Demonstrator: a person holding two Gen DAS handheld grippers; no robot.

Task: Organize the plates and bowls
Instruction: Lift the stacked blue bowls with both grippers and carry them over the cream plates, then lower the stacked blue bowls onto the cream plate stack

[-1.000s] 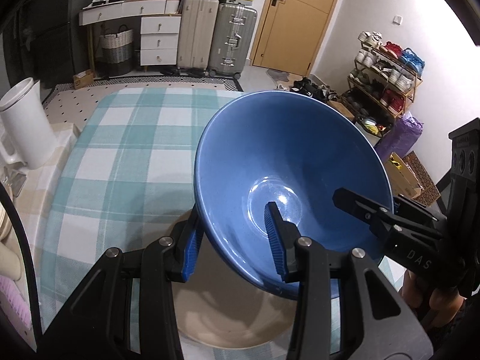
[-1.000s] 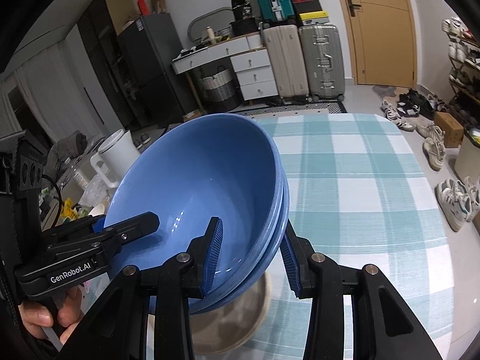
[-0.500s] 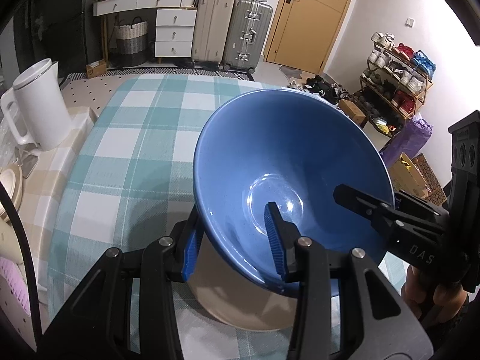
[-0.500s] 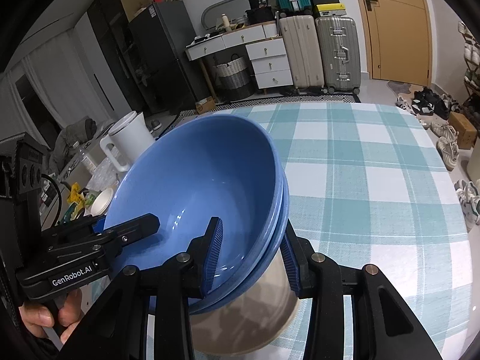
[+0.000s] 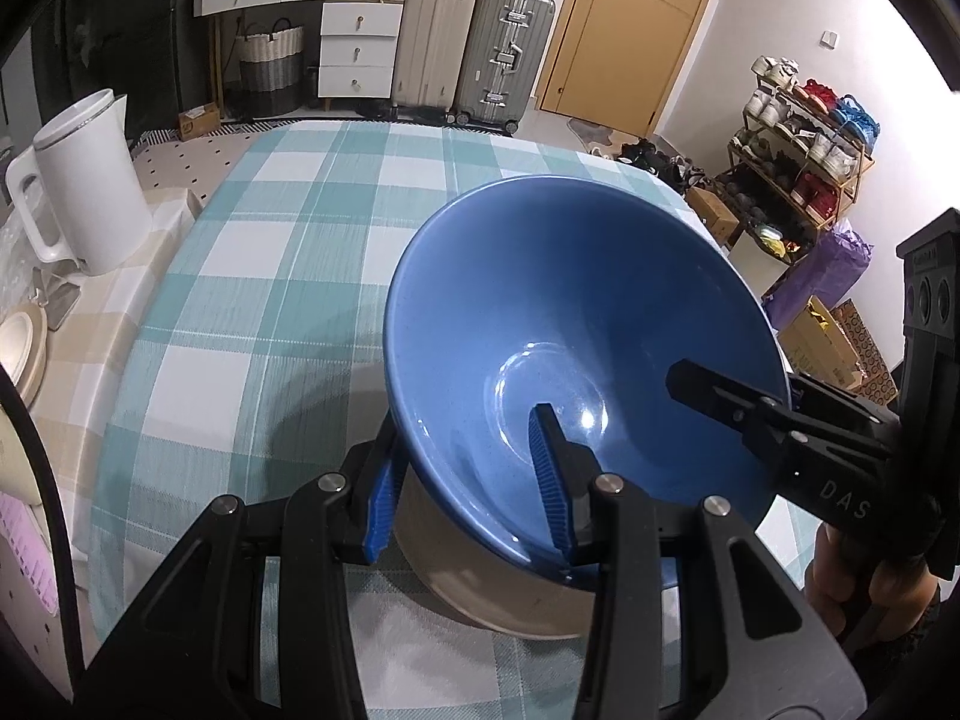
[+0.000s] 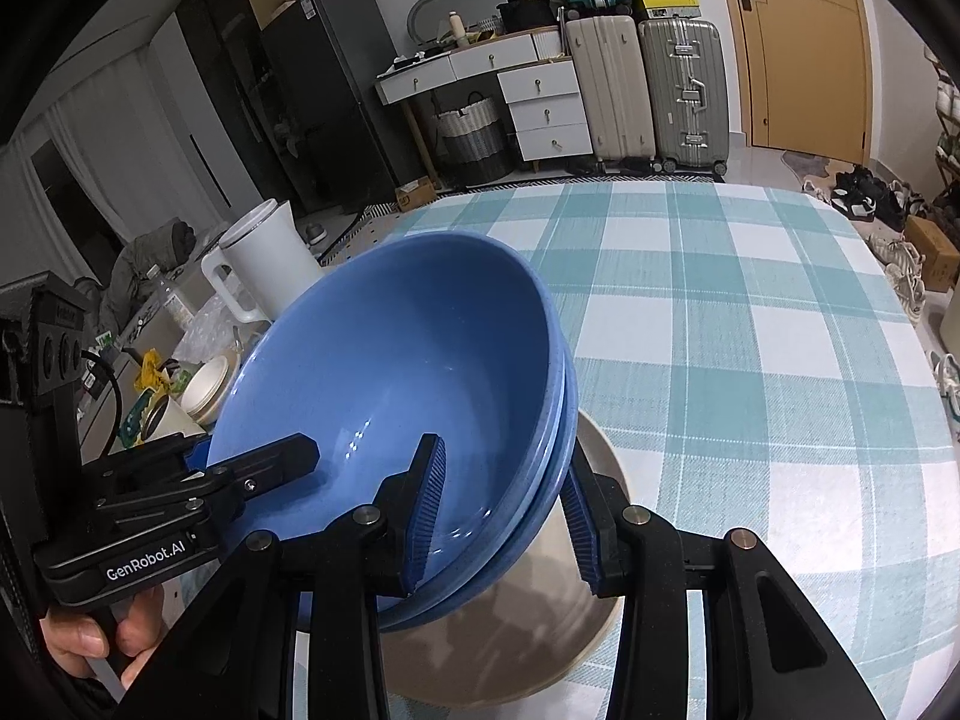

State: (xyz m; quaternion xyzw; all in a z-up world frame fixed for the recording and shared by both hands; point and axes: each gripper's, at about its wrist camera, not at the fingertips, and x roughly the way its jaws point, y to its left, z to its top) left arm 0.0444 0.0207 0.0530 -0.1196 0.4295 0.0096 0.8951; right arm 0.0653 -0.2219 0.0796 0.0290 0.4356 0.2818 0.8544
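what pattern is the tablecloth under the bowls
A teal-and-white check on the tablecloth, clearest in the right wrist view.

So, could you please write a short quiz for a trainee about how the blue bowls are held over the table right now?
1. True or false: both grippers clamp the rim of the stacked glossy blue ceramic bowls.
2. What lies directly under the blue bowls? A) beige round dish B) white kettle C) bare cloth
3. Fill in: the table wears a teal-and-white ____ tablecloth.

Key: 1 true: the left gripper and the right gripper each have one finger inside and one outside. 2 A. 3 checked.
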